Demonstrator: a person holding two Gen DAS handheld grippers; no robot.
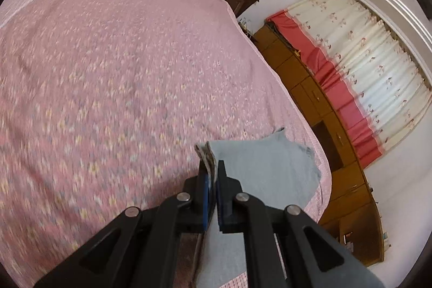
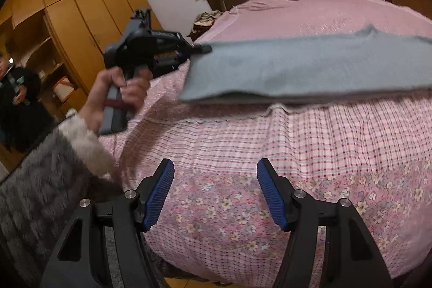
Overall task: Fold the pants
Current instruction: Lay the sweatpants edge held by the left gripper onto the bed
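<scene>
Right wrist view shows you the pants (image 2: 305,66) stretched as a long grey-blue band across the bed (image 2: 270,207), its long axis running left to right, beyond your right gripper (image 2: 214,190), whose fingers stand wide and empty. Your left gripper (image 1: 213,180) is the nearer: its fingers are clamped on the band's left end. The free right end lies ahead and right. Around you: wooden wardrobe (image 2: 73,4), headboard, curtain (image 1: 364,66).
</scene>
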